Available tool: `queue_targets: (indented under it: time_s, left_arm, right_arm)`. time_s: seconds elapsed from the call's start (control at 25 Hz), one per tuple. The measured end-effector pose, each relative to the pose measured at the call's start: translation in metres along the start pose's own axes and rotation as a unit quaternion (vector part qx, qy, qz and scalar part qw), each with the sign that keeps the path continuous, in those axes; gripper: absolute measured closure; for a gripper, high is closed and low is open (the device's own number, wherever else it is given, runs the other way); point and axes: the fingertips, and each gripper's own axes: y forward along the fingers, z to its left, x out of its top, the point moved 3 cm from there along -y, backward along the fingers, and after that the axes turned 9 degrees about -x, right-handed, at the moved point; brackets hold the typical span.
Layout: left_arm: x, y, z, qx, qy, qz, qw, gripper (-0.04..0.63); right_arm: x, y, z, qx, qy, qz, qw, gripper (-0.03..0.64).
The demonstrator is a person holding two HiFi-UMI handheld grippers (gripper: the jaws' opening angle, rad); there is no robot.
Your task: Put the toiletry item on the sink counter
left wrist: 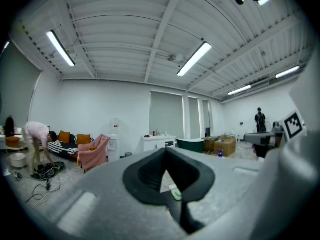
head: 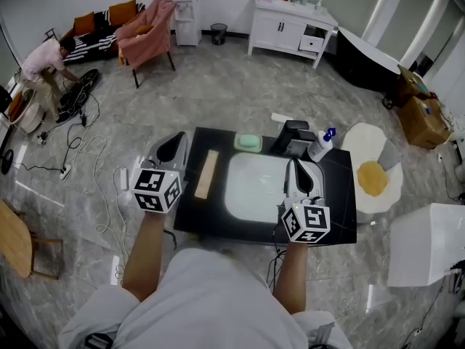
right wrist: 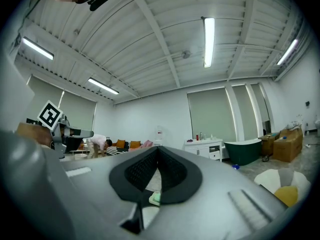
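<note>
A black sink counter (head: 338,213) with a white basin (head: 254,187) lies below me in the head view. At its back edge sit a pale green soap (head: 248,142), a black faucet (head: 290,133) and a white spray bottle with a blue top (head: 320,145). A wooden bar (head: 207,174) lies on the left part of the counter. My left gripper (head: 173,147) hovers over the counter's left end, shut and holding nothing. My right gripper (head: 296,169) is over the basin's right rim, shut and holding nothing. The green soap (left wrist: 176,194) shows through the hole between the left jaws and again, as the soap (right wrist: 156,198), between the right jaws.
An egg-shaped white and yellow rug (head: 374,173) lies right of the counter, with a white box (head: 429,246) nearer me. A white cabinet (head: 290,27), a pink chair (head: 149,31) and cardboard boxes (head: 421,111) stand further back. A person (head: 47,60) bends over at far left; cables cross the floor.
</note>
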Motion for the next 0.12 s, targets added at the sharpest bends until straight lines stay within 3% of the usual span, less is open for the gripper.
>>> queue_targets:
  time_s: [0.12]
  left_arm:
    - [0.0008, 0.0028, 0.0013, -0.001, 0.003, 0.000, 1.0000, 0.598]
  right_arm:
    - [0.0008, 0.0024, -0.0007, 0.000, -0.001, -0.001, 1.000, 0.614]
